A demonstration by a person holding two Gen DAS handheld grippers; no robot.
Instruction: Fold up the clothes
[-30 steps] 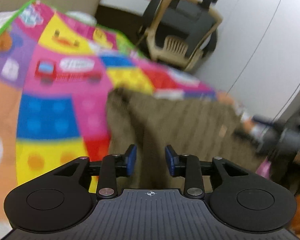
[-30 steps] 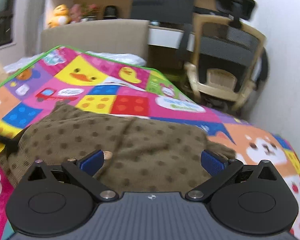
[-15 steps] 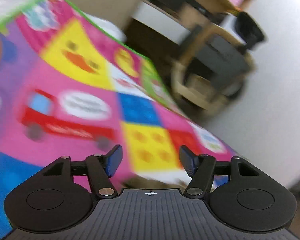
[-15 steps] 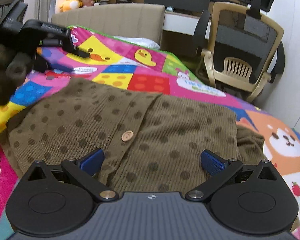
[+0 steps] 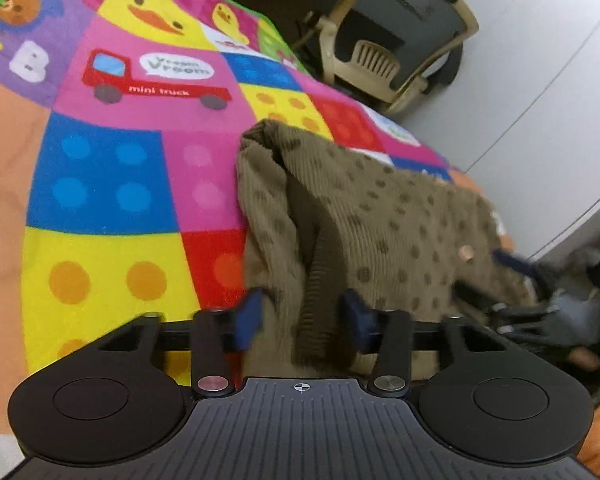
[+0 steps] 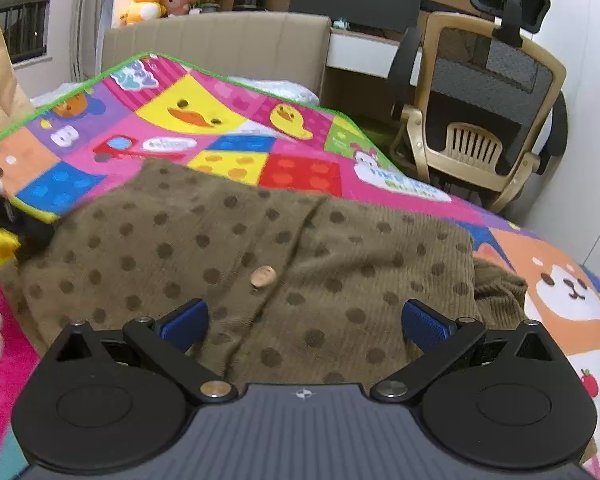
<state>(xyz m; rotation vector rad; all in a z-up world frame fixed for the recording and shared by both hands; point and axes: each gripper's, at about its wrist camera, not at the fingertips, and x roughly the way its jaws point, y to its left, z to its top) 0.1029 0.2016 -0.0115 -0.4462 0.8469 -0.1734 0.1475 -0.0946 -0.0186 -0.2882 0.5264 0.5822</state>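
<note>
Cardigan (image 6: 260, 264): olive-brown ribbed knit, darker brown polka dots, tan button (image 6: 263, 276); play mat (image 5: 112, 168): pink, yellow, blue, red blocks, green edging.

Olive-brown ribbed knit cardigan with darker polka dots (image 6: 260, 264), lying flat and partly folded on a bed covered by a bright patchwork play mat (image 6: 300, 172). A single pale round button (image 6: 263, 276) sits on the front placket near the middle of the garment. At the left edge, a dark ribbed cuff band (image 5: 320, 280) lies turned over the dotted fabric, and a bunched portion protrudes at the right edge.
</note>
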